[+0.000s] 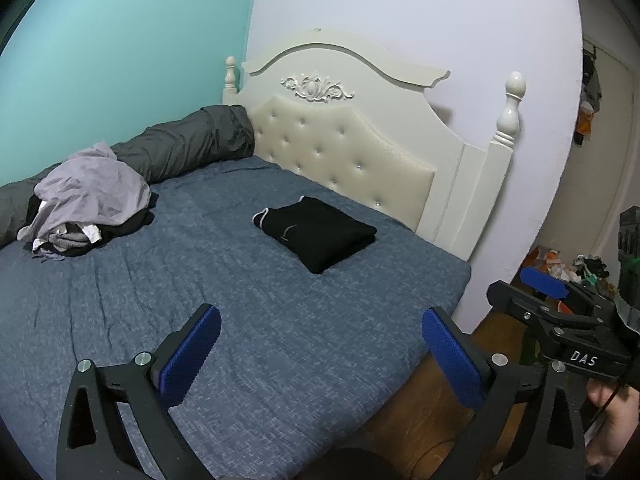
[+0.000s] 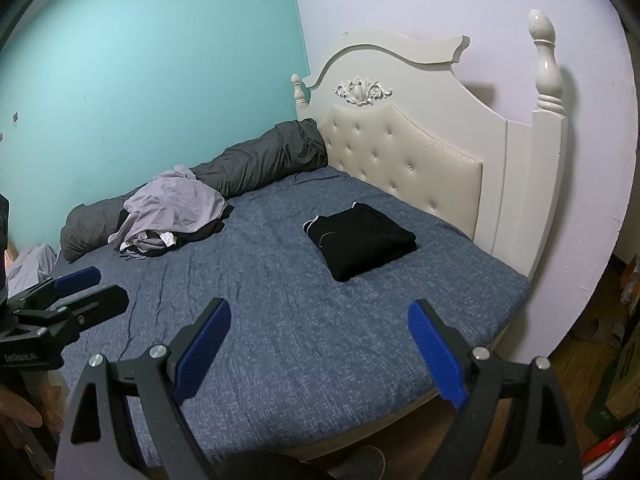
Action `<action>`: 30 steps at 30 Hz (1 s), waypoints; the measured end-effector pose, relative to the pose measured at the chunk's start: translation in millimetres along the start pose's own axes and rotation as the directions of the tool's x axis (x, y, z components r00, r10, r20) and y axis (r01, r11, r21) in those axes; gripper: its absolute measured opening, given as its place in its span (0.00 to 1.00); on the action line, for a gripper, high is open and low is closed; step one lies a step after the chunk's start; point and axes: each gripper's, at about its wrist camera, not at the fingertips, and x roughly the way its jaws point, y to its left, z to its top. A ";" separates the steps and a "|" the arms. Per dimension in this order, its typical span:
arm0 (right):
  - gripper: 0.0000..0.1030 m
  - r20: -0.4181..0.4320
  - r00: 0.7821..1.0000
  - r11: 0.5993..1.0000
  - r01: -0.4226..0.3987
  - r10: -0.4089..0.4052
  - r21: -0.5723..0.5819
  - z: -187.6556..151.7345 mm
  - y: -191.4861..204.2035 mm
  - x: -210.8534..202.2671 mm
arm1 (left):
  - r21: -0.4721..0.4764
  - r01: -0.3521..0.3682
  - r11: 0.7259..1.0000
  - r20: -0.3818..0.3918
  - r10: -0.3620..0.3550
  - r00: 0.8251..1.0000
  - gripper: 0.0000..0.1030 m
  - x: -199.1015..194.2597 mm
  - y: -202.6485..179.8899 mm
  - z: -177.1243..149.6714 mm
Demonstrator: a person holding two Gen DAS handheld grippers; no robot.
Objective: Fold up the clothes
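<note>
A folded black garment lies flat on the blue bedspread, near the headboard. At the far left of the bed sits a crumpled pile of clothes, a pale lilac piece on top of dark ones. My left gripper hovers open over the bed's near corner, nothing between its blue pads. My right gripper is open too and holds nothing. Each gripper shows at the edge of the other's view, the right gripper and the left gripper.
A cream tufted headboard with posts closes the bed's far end. A rolled dark grey duvet lies along the teal wall. Wooden floor and clutter lie right of the bed.
</note>
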 end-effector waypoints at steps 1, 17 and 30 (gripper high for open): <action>0.88 0.000 1.000 1.000 0.000 0.000 0.000 -0.1 -0.1 0.1 | 0.001 0.003 1.000 0.001 -0.003 1.000 1.00 -0.2 -0.4 -0.1; 0.88 0.000 1.000 1.000 0.002 -0.002 0.003 0.0 0.6 -0.1 | -0.005 -0.009 1.000 -0.016 0.009 1.000 1.00 3.0 2.3 -1.8; 0.88 0.003 1.000 1.000 0.007 -0.007 0.007 0.2 0.2 -1.3 | -0.006 -0.022 1.000 -0.005 0.022 1.000 1.00 2.1 4.1 -3.0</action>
